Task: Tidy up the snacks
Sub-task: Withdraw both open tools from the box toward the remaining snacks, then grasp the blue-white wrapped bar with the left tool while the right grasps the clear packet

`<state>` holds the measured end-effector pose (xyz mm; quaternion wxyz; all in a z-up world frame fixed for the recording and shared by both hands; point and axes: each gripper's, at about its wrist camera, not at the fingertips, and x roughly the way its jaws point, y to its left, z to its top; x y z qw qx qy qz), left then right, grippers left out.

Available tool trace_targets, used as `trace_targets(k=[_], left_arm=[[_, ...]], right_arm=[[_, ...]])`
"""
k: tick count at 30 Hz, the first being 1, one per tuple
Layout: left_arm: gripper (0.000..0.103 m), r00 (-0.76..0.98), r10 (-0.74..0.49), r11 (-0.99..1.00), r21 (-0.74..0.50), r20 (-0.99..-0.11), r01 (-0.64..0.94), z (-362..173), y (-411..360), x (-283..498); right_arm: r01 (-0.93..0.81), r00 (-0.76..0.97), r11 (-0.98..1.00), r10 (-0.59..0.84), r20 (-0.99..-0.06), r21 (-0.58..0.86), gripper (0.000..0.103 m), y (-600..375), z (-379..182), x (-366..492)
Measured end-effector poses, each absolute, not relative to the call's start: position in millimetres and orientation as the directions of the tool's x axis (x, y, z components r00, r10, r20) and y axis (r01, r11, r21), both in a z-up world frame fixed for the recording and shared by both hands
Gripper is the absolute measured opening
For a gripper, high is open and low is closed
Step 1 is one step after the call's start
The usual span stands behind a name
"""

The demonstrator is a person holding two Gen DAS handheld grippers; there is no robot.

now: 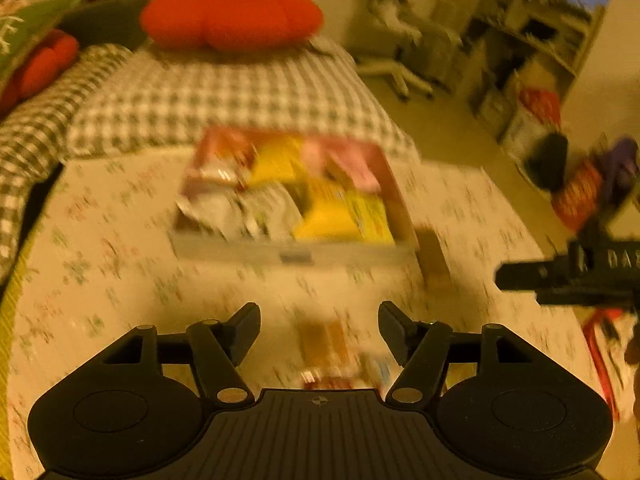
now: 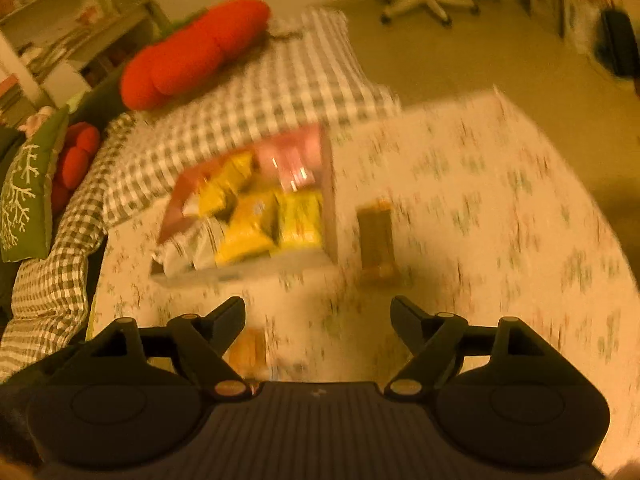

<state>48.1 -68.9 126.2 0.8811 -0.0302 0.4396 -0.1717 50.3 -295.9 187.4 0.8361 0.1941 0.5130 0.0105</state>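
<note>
A shallow pink-sided box (image 1: 400, 196) (image 2: 329, 184) sits on the floral tablecloth (image 1: 100, 248) (image 2: 500, 200), filled with yellow packets (image 1: 336, 216) (image 2: 256, 228) and silvery ones (image 1: 240, 208). A brown snack bar (image 2: 376, 240) lies just right of the box. Another orange-brown packet (image 1: 328, 344) (image 2: 250, 350) lies near the table's front, below my left gripper (image 1: 319, 322), which is open and empty. My right gripper (image 2: 318, 316) is open and empty above the cloth; it shows at the right edge of the left wrist view (image 1: 568, 276). Both views are blurred.
A checked blanket (image 1: 224, 92) (image 2: 256, 92) with a red tomato cushion (image 1: 232, 16) (image 2: 192, 52) lies behind the table. A green pillow (image 2: 24, 200) sits left. An office chair base (image 2: 428, 0) and shelves (image 1: 532, 40) stand on the floor beyond.
</note>
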Motion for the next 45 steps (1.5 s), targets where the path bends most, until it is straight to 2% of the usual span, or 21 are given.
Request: trace_targets(k=[6, 19, 22, 26, 32, 35, 36, 40, 44, 45], left_arm=[[0.070, 0.526, -0.345, 0.924, -0.183, -0.777, 0.336, 116, -77, 14], [0.070, 0.440, -0.343, 0.912, -0.182, -0.830, 0.368, 78, -106, -16], [0.070, 0.428, -0.338, 0.911, -0.179, -0.838, 0.371, 70, -111, -17], [0.070, 0.403, -0.313, 0.917, -0.164, -0.860, 0.363, 52, -115, -16], [0.069, 0.427, -0.297, 0.917, -0.130, -0.854, 0.378, 44, -120, -13], [0.065, 0.424, -0.288, 0.917, -0.121, -0.859, 0.379, 42, -122, -10], [0.059, 0.428, -0.283, 0.917, -0.112, -0.858, 0.383, 42, -122, -10], [0.047, 0.437, -0.287, 0.916, -0.111, -0.852, 0.384, 39, -121, -5], [0.034, 0.444, -0.291, 0.915, -0.110, -0.848, 0.388, 39, -119, -1], [0.027, 0.441, -0.293, 0.913, -0.112, -0.848, 0.392, 40, -120, 0]], right_arm=[[0.191, 0.438, 0.931, 0.203, -0.876, 0.312, 0.077, -303, 179, 29], [0.115, 0.301, 0.966, 0.189, -0.935, 0.232, 0.077, -300, 141, -4], [0.105, 0.275, 0.970, 0.183, -0.944, 0.218, 0.073, -301, 133, -7], [0.028, 0.272, 0.987, 0.147, -0.951, 0.160, 0.070, -296, 129, -12], [-0.198, 0.269, 0.978, 0.126, -0.955, 0.073, 0.066, -277, 123, -21], [-0.281, 0.265, 0.959, 0.107, -0.958, 0.030, 0.060, -265, 118, -26], [-0.301, 0.263, 0.953, 0.113, -0.958, 0.030, 0.059, -263, 116, -27], [-0.325, 0.247, 0.945, 0.124, -0.961, 0.039, 0.054, -259, 107, -24], [-0.343, 0.238, 0.939, 0.128, -0.963, 0.040, 0.056, -256, 96, -22], [-0.353, 0.247, 0.935, 0.133, -0.960, 0.039, 0.057, -255, 96, -22]])
